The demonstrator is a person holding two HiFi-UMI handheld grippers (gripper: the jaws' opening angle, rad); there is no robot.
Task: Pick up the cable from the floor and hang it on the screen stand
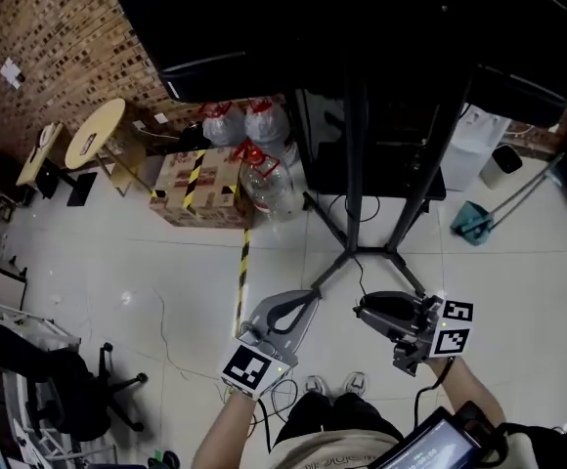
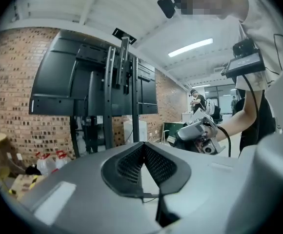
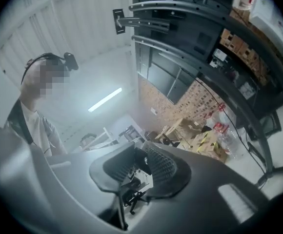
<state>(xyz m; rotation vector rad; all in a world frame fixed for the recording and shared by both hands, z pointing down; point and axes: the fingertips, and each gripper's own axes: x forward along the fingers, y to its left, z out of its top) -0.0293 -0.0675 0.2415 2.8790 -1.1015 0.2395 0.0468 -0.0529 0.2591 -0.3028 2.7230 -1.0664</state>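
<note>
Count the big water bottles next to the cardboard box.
3 water bottles: two side by side on the far side of the cardboard box, and one at the box's right end, nearer the stand. Others may be hidden behind them.

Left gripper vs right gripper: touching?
Apart. Head view shows floor tiles between left gripper and right gripper; left gripper view shows the right one standing clear.
</note>
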